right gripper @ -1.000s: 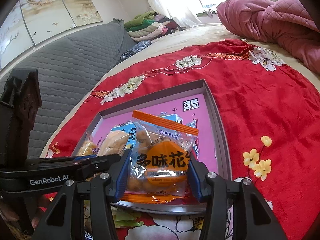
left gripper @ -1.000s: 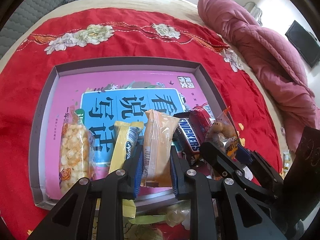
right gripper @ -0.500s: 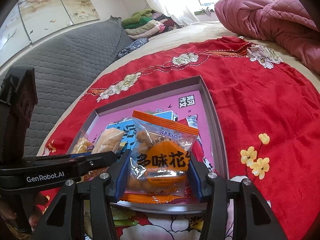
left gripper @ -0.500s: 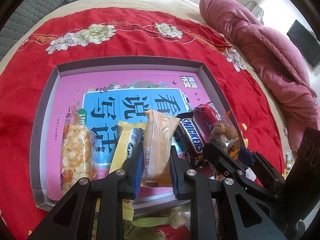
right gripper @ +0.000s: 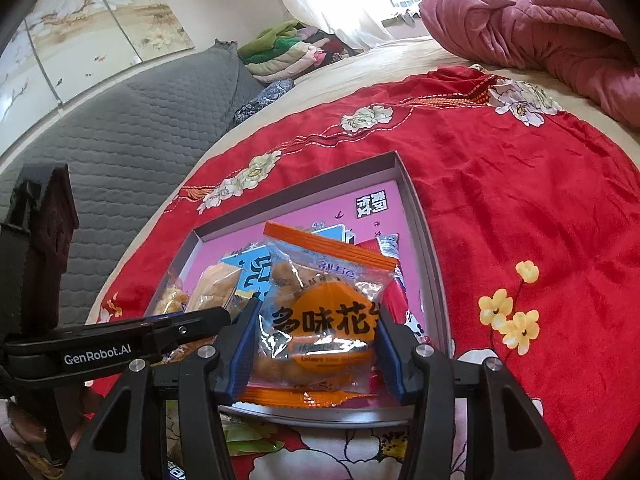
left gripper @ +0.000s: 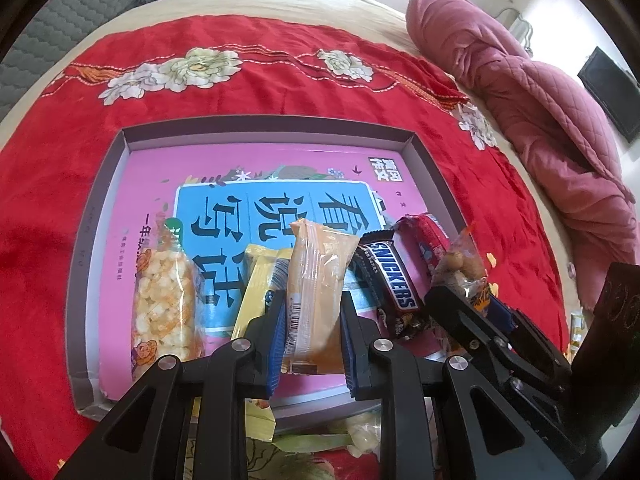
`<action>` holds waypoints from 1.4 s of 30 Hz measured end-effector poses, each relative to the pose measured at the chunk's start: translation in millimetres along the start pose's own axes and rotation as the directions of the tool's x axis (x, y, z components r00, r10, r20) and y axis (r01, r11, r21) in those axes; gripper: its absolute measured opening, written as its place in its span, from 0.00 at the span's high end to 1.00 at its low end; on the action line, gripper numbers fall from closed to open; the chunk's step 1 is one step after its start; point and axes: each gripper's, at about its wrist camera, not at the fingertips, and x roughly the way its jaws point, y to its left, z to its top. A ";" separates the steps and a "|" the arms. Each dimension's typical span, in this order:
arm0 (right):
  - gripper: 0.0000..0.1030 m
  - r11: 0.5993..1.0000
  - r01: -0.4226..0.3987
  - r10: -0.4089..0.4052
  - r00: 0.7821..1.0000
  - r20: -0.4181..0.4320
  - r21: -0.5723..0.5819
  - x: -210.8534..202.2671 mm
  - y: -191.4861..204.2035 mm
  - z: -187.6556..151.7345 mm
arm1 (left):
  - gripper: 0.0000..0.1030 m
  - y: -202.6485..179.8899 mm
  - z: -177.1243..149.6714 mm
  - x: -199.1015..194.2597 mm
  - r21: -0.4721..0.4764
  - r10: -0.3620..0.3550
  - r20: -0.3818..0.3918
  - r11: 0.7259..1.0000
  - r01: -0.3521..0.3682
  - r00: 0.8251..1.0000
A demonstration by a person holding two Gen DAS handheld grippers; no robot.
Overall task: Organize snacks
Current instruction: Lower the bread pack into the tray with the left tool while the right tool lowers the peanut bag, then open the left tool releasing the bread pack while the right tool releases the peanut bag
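On the red plush blanket (left gripper: pixel 280 92) w/ stitched cream flowers sat a shallow grey cardboard tray (left gripper: pixel 272 130), square-cornered, its floor lined by a glossy pink-and-blue printed sheet. Left gripper (left gripper: pixel 313 322) was clamped narrow on a crinkly orange-tan snack pack (left gripper: pixel 316 280), blue ribbed pads pinching both sides, the pack standing tilted over the tray's near edge. Beside it in the tray lay a clear popcorn bag (left gripper: pixel 166 300), lumpy and pale yellow, a yellow wrapper (left gripper: pixel 260 280), a dark shiny Snickers bar (left gripper: pixel 390 276) and a red packet (left gripper: pixel 426 240), all roughly side by side. Right gripper (right gripper: pixel 316 340) was closed midway on a clear peanut bag (right gripper: pixel 320 312) w/ orange seams & a round orange label, nuts showing through; it hung over the tray's near right corner. Pink quilted duvet (right gripper: pixel 540 20) was bunched behind.
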 end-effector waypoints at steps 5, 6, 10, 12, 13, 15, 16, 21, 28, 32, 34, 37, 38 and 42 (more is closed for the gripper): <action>0.49 1.000 0.005 -0.005 1.000 0.001 -0.003 -0.7 0.2 0.7 | 0.76 0.1 -0.4 0.4 -0.005 -0.006 -0.003 1.000 0.006 1.000; 0.49 1.000 0.007 -0.007 1.000 0.004 -0.005 -1.2 0.4 1.0 | 0.76 0.2 -0.4 0.6 -0.006 -0.006 -0.005 1.000 0.006 1.000; 0.49 1.000 0.006 -0.006 1.000 0.026 -0.002 -6.5 -0.4 3.1 | 0.76 0.7 -0.2 -0.1 -0.008 -0.003 -0.003 1.000 0.003 1.000; 0.49 1.000 0.004 -0.004 1.000 0.030 0.001 -7.4 -0.8 3.2 | 0.76 0.8 -0.5 -0.5 -0.008 -0.004 -0.002 1.000 0.004 1.000; 0.49 1.000 0.004 -0.004 1.000 0.030 0.001 -7.6 -0.5 3.6 | 0.76 0.9 -0.5 -0.5 -0.008 -0.004 -0.003 1.000 0.004 1.000; 0.49 1.000 0.006 -0.006 0.999 0.031 -0.002 -8.2 -0.5 3.5 | 0.76 0.4 -0.6 0.1 -0.007 -0.004 -0.005 1.000 0.004 1.000; 0.49 1.000 0.007 -0.007 0.999 0.032 -0.002 -8.5 -0.5 3.7 | 0.76 0.0 -0.8 0.5 -0.005 -0.002 -0.007 1.000 0.002 1.000; 0.49 1.000 0.021 -0.021 0.999 0.034 -0.001 -9.3 -1.4 4.2 | 0.76 -1.6 -1.6 4.4 0.001 0.005 -0.019 1.000 -0.005 1.000; 0.49 1.000 0.027 -0.027 0.999 0.039 -0.007 -10.2 -0.2 4.8 | 0.75 -2.2 -3.6 11.3 0.004 0.017 -0.040 1.000 -0.017 0.999; 0.49 0.999 0.034 -0.033 0.999 0.039 -0.018 -9.9 1.1 4.5 | 0.68 -2.4 -3.5 11.6 0.005 0.021 -0.043 1.000 -0.021 0.999; 0.49 0.999 0.033 -0.032 0.999 0.039 -0.020 -10.1 1.5 4.5 | 0.66 -2.6 -2.6 11.6 0.005 0.022 -0.041 1.000 -0.022 0.999; 0.49 0.999 0.038 -0.037 0.998 0.041 -0.028 -10.2 2.6 4.5 | 0.65 -2.2 -2.3 10.4 0.006 0.021 -0.039 1.000 -0.021 0.999; 0.49 0.999 0.040 -0.038 0.998 0.042 -0.032 -10.3 3.2 4.5 | 0.65 -2.2 -2.1 9.9 0.005 0.020 -0.038 1.000 -0.019 0.999; 0.49 0.998 0.042 -0.040 0.998 0.047 -0.039 -11.2 4.9 4.6 | 0.63 -2.0 -1.5 6.4 0.006 0.015 -0.031 1.000 -0.015 0.999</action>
